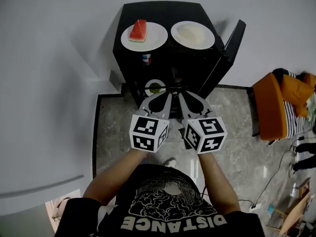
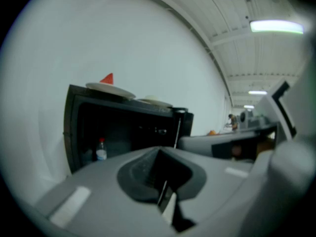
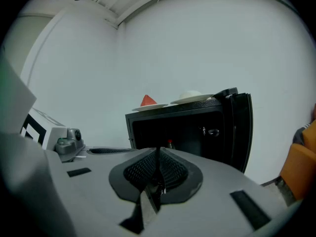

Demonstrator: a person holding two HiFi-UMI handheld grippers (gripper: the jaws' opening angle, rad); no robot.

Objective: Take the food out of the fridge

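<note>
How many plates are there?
3: the watermelon plate and a second plate on top of the fridge, a third plate with greens inside it. More may be hidden.

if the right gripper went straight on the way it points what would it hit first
The right gripper, jaws together, aims into the open fridge. First in line looks like the red-capped bottle inside, though depth is unclear and anything lower is hidden behind the jaws.

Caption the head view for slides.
Left gripper and right gripper, shut, face open fridge; watermelon plate on top, greens plate inside.
</note>
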